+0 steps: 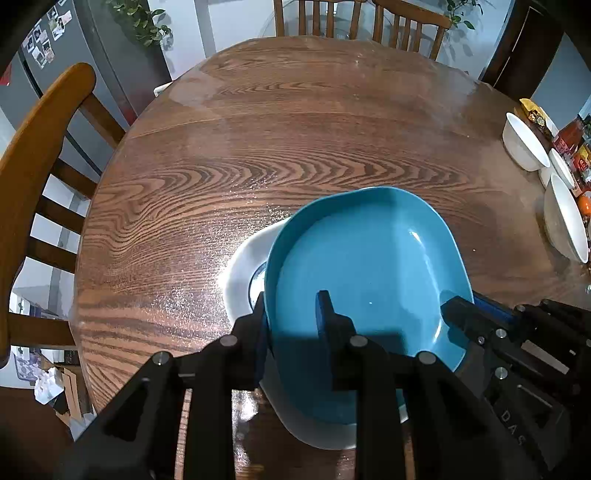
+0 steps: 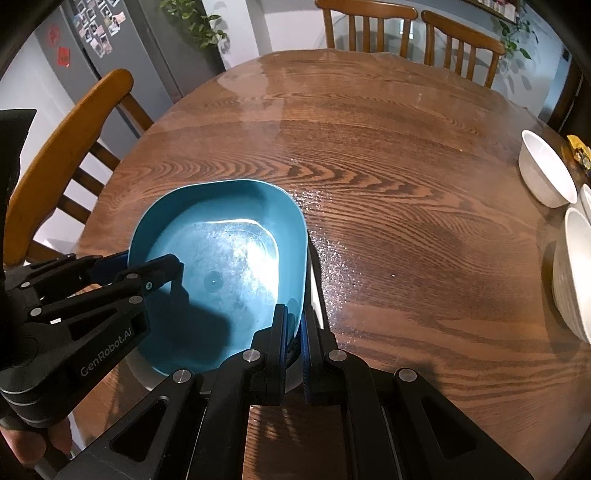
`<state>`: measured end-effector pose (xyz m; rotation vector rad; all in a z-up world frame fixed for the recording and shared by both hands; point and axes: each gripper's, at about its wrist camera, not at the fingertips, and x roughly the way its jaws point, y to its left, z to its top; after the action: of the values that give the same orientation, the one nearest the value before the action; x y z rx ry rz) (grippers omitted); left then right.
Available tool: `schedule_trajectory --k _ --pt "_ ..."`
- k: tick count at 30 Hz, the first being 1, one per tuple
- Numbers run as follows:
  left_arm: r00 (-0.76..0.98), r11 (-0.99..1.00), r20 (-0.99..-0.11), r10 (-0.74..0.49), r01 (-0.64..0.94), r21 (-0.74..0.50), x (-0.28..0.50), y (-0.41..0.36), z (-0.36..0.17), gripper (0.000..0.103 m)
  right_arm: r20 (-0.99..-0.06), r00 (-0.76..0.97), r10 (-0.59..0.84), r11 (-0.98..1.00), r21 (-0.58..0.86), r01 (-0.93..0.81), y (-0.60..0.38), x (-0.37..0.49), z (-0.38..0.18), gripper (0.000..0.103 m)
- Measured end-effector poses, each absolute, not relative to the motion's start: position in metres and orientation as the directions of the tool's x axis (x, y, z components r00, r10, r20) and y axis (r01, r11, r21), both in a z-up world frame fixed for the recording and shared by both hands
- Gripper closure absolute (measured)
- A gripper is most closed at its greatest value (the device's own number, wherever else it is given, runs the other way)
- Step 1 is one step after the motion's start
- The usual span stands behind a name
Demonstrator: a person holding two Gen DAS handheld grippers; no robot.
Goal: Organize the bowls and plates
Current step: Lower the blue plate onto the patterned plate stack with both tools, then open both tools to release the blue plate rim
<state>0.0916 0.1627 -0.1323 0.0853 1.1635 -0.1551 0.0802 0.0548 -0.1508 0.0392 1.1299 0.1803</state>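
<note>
A blue squarish plate (image 1: 369,266) sits tilted over a white plate (image 1: 240,273) on the round wooden table (image 1: 258,147). My left gripper (image 1: 291,306) is shut on the blue plate's near-left rim. My right gripper (image 2: 295,317) is shut on the blue plate's (image 2: 221,266) right rim. The right gripper also shows in the left wrist view (image 1: 465,314), and the left gripper in the right wrist view (image 2: 162,266). Three white bowls (image 1: 524,147) (image 1: 565,221) (image 2: 546,173) stand at the table's right edge.
Wooden chairs stand at the left (image 1: 40,147) and at the far side (image 2: 369,26). A grey fridge (image 2: 122,48) is at the back left. Colourful packets (image 1: 569,136) lie beyond the bowls at the right.
</note>
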Motion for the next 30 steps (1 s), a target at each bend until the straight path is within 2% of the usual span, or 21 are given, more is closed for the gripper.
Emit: schedule_trajectory --k 30 --pt "0.406 0.989 -0.914 -0.028 0.147 0.035 0.0866 0.1593 -0.1327 0.077 -0.888 0.429 0.166 0.985 0.13 -0.114 0.0565 0.0767 -0.1448 0.097"
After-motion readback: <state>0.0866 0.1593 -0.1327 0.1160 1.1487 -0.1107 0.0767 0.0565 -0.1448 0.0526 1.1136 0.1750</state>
